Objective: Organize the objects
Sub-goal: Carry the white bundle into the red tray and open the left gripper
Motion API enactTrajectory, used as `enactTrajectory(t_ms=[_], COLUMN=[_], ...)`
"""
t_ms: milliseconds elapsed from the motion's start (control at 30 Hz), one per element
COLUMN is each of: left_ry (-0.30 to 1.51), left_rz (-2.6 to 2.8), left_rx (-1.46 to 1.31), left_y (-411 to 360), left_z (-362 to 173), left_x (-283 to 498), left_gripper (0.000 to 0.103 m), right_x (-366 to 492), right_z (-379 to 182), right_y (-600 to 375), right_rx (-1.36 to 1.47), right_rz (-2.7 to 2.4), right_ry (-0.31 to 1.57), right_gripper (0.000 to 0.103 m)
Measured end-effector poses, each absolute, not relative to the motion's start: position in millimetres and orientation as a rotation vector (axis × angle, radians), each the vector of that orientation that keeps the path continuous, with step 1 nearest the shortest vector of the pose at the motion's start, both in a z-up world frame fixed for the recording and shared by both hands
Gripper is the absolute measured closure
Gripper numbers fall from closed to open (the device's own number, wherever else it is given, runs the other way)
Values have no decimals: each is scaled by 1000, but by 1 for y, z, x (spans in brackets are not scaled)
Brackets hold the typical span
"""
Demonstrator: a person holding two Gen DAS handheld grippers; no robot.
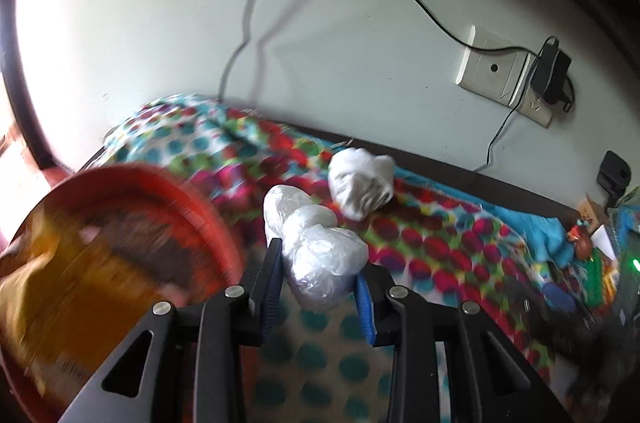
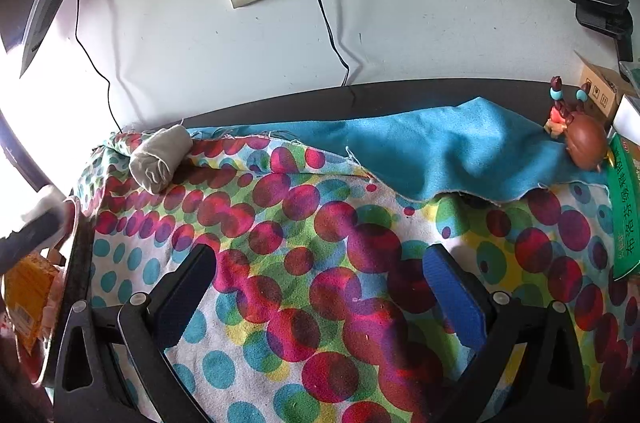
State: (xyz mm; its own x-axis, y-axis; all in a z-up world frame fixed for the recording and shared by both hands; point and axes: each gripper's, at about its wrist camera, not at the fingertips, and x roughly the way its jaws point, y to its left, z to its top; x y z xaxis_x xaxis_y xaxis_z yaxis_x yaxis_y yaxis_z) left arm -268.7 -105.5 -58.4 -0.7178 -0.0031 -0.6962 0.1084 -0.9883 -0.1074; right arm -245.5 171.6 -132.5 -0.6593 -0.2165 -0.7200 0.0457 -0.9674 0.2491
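At frame center, the left gripper (image 1: 320,279) clenches a plastic-wrapped bundle (image 1: 316,247); the right gripper (image 2: 320,279) hangs released over the dotted cloth (image 2: 320,223).

We are looking along the left gripper (image 1: 318,277), whose fingers are clamping a lumpy bundle wrapped in clear plastic (image 1: 316,243); the bundle is sticking out ahead between the blue pads (image 1: 366,303). Just beyond it a rolled white sock (image 1: 360,181) is lying on the dotted cloth (image 1: 432,235). To the left a red basket (image 1: 168,191) is showing blurred, with a yellow packet (image 1: 60,303) lying inside it. On the wall behind, a black adapter (image 1: 554,73) is sitting plugged in beside a white socket plate (image 1: 490,67), its cable trailing downward.
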Motion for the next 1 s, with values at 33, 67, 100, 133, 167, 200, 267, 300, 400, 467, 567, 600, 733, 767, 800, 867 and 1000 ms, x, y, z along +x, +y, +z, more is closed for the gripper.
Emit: enactTrajectory(t_ms=[33, 67, 100, 133, 167, 200, 267, 300, 400, 467, 567, 600, 733, 767, 800, 867, 1000], left_ry=[208, 204, 208, 209, 207, 204, 214, 224, 205, 176, 196, 214, 232, 237, 245, 246, 163], left_rz=[-2841, -2833, -2820, -2807, -2797, -2784, -2768, -2761, -2756, -2741, -2686, -2670, -2616, -2608, -2597, -2583, -2589], left_rx=[1146, 1138, 1130, 1134, 1135, 1128, 1133, 1130, 1104, 1058, 1046, 1055, 1064, 1079, 1085, 1099, 1099], left_y=[-113, -119, -129, -137, -143, -152, -164, -170, -179, -186, -206, -213, -235, -239, -242, -246, -238], left_z=[-59, -58, -60, -62, -65, -68, -73, -74, -74, -74, -81, -84, -93, -96, -99, -107, -113], left_x=[-256, -247, -233, -220, -212, -199, -183, -173, -148, -125, -100, -96, -91, -93, -96, -103, -113], left_gripper=[71, 71, 71, 71, 71, 71, 71, 71, 71, 71, 71, 71, 70, 70, 70, 69, 23], right_x=[-246, -245, -245, -245, -245, -245, -245, -245, -246, -246, -246, -247, -247, -247, -248, -247, -251], right_z=[-133, -133, -132, -132, -132, -132, -131, -131, -132, -132, -132, -132, -132, -132, -132, -131, -128], right_y=[172, 172, 172, 171, 172, 172, 171, 171, 171, 172, 171, 170, 166, 164, 163, 159, 145], right_rx=[1222, 1222, 1222, 1223, 1224, 1224, 1225, 1227, 1230, 1233, 1237, 1238, 1244, 1247, 1249, 1258, 1314], right_rz=[-2720, -2723, -2726, -2728, -2731, -2733, -2737, -2738, -2733, -2737, -2743, -2744, -2750, -2751, -2752, -2781, -2800], right_ry=[-312, -307, -304, -300, -296, -293, -288, -285, -283, -284, -274, -268, -232, -217, -203, -159, -80], right_gripper=[0, 0, 0, 0, 0, 0, 0, 0, 0, 0, 0, 0, 0, 0, 0, 0, 0])
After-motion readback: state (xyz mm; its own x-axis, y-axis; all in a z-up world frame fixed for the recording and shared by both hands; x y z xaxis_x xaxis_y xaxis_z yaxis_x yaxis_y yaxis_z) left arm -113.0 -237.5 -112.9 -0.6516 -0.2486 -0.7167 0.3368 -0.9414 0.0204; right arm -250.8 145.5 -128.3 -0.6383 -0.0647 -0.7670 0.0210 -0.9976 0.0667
